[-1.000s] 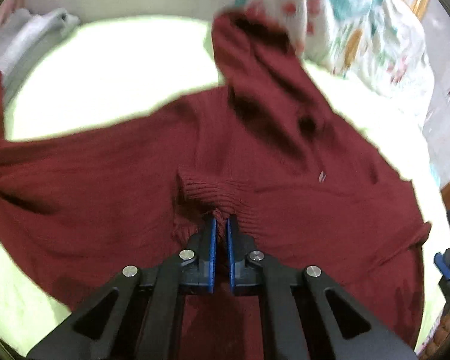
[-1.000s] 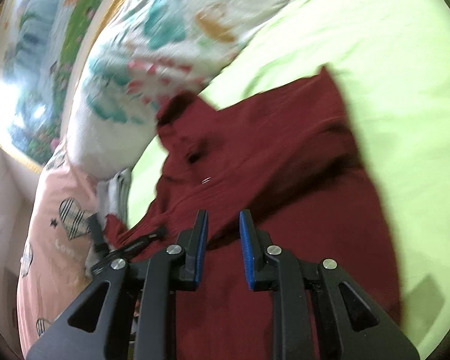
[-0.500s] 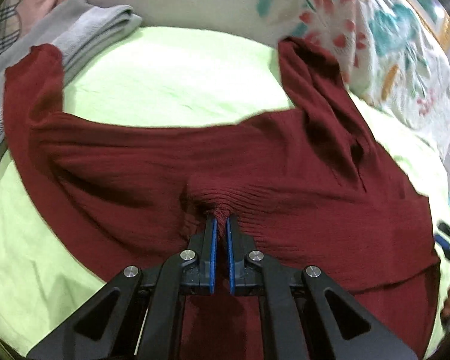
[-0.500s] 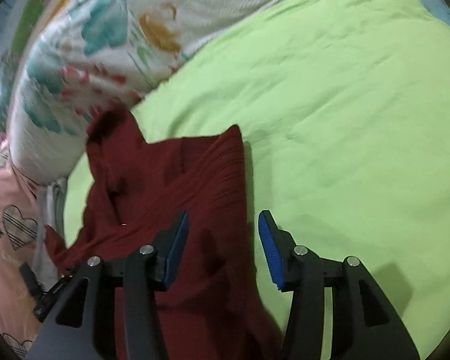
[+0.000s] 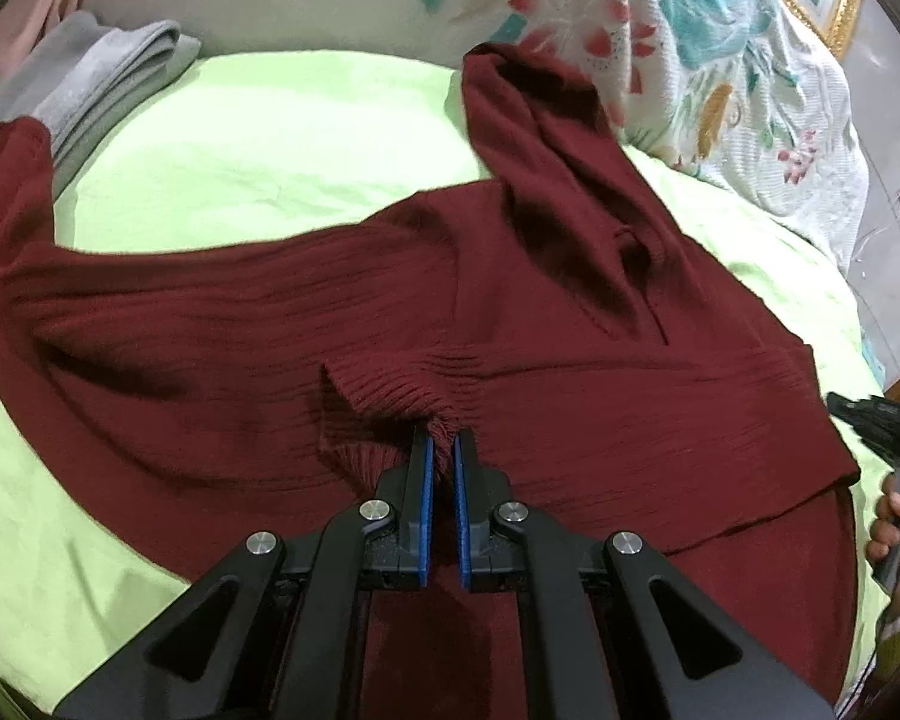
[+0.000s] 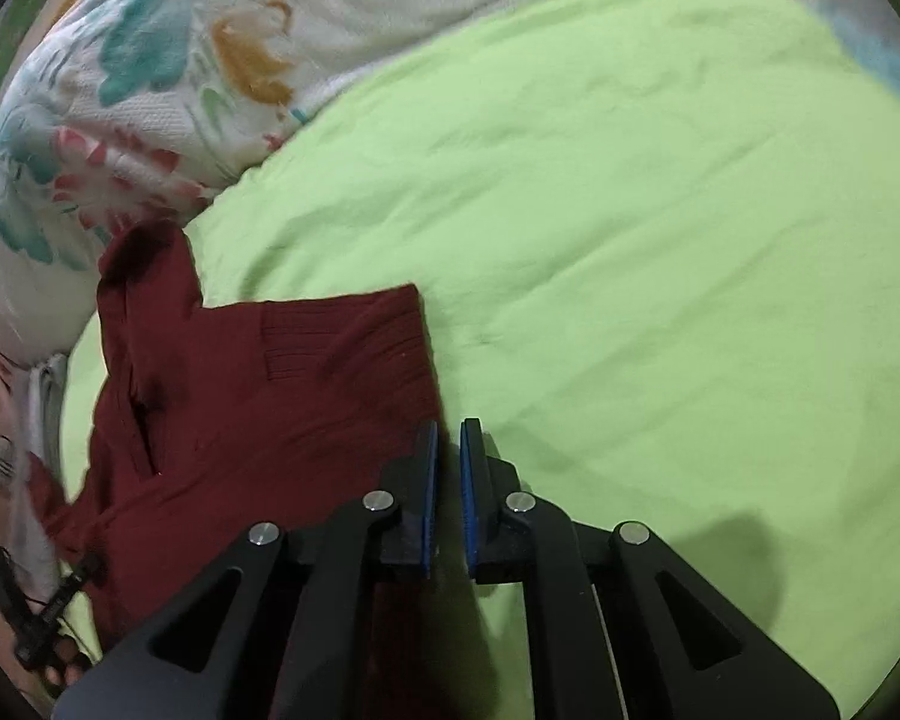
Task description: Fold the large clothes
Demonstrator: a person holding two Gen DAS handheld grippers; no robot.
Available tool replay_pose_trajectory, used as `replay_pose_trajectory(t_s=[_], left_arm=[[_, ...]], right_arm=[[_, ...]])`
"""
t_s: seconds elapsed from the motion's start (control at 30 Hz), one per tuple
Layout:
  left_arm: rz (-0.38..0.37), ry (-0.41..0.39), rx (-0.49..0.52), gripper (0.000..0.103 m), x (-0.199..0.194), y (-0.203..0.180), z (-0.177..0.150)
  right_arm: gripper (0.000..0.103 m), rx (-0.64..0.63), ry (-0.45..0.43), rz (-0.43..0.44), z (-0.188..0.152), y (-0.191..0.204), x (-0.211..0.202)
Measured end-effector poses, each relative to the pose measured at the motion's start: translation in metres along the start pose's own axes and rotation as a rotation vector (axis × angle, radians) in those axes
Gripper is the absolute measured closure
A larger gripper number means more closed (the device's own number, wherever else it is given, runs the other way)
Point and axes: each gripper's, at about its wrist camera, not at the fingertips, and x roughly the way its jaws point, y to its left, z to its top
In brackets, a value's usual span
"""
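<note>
Sweater (image 5: 342, 324) cuff pinched in left gripper (image 5: 441, 450), right gripper (image 6: 448, 450) closing at hem edge

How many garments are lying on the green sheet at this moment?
2. A maroon sweater is spread across the sheet; a folded grey garment sits at its far left edge. Others may lie out of view.

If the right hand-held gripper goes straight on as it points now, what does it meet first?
Probably the green sheet, just past the maroon sweater edge; its closing jaws sit at that edge, and depth is unclear.
</note>
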Motion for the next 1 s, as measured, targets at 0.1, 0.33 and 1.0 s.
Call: replay_pose_trajectory(t_s=[0.1,0.33,1.0], left_arm=[[0.017,0.010,0.002,0.098,0.003,0.001,-0.002],[0.046,-0.003,-0.030,0.094,-0.020,0.027,-0.011],[0.322,-0.121,-0.377,0.047,-0.073,0.236,0.063]], right_arm=[[0.085,-0.147,-0.032,0.110,-0.026,0.040,-0.026],[0.072,-0.119,0.010,-0.088,-0.060,0.028,-0.028],[0.059,-0.179,0.077,0.337,-0.144,0.119,-0.064]])
